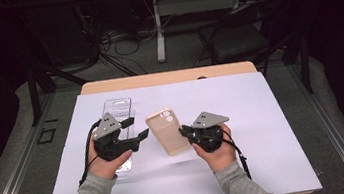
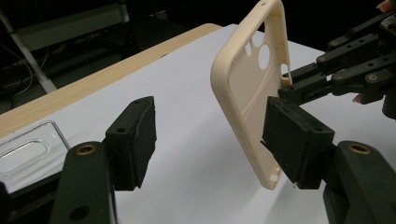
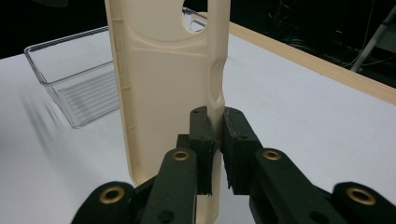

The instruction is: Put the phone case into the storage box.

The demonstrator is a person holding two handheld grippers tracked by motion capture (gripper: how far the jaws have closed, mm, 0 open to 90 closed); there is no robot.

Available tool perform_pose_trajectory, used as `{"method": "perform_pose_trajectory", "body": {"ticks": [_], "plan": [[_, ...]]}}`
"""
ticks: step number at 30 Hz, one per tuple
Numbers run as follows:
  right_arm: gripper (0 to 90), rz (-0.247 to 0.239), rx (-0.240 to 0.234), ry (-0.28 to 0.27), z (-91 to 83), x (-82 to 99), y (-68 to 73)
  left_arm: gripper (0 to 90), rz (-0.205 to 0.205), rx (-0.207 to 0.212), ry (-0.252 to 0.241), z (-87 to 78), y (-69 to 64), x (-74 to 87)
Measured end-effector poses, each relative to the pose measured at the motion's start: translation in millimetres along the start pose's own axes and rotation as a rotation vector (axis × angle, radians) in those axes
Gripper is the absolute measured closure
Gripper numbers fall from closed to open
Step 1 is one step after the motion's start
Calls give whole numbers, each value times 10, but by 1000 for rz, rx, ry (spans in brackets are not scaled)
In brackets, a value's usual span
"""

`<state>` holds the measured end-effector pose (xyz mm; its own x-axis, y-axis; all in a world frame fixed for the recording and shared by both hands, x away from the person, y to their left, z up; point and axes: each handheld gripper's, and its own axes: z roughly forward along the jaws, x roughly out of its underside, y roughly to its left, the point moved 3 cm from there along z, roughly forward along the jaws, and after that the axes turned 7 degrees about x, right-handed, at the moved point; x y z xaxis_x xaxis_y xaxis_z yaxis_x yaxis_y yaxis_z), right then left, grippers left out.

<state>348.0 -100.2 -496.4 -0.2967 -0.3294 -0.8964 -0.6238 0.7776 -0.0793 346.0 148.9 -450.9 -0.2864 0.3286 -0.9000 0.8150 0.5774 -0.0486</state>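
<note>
The right gripper's fingers [image 3: 205, 140] are pinching one side rim of the phone case [image 1: 167, 130], holding it above the worktop [image 1: 263, 115]. The left gripper's fingers [image 2: 140, 135] are standing half open beside it, empty. That thin-rim grip could slip or twist if nudged. The case is beige, soft-looking, with camera cutouts.

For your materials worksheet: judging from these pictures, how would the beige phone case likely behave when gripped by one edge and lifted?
The phone case is probably light: the right tool holds it upright by one thin side wall. It keeps its shape unsupported, so likely fairly stiff, though the open shell may flex. Its matte surface probably resists slipping.
</note>
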Motion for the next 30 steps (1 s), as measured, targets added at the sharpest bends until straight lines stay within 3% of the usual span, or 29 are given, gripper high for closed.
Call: {"method": "perform_pose_trajectory", "body": {"ticks": [4,19,30], "plan": [[833,-5,-10,3,11,2,36,349,-6,7,1,-3,-17,-8],[832,-23,-33,5,31,-2,140,386,38,-1,10,-31,-86,-47],[832,-43,-30,3,30,-11,186,458,74,-29,28,-44,-110,-62]]}}
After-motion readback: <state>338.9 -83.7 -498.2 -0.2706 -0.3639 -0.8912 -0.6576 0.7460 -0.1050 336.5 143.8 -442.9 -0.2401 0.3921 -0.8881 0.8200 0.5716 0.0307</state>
